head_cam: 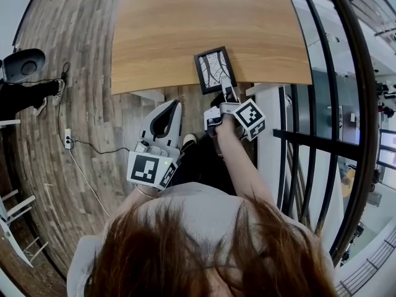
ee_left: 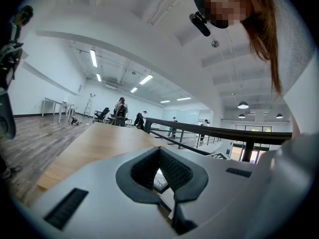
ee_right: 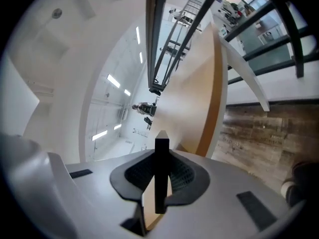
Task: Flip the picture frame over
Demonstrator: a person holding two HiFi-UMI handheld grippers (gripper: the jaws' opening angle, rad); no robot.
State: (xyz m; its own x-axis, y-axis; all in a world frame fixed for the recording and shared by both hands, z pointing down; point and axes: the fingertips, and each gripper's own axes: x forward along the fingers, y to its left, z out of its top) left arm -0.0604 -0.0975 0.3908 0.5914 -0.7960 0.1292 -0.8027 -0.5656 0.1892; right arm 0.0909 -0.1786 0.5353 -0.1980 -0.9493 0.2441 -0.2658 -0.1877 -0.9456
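Picture frame (head_cam: 215, 68): black border, pale line-pattern print, right gripper (head_cam: 226, 84) clamping edge.

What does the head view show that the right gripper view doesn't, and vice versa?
Head view only: the picture frame, patterned face showing, at the table edge, and the left gripper, shut and empty, off the table. Right gripper view only: its pads pressing the frame's black edge, seen end-on. Both: the right gripper on the frame, the wooden table, the railing.
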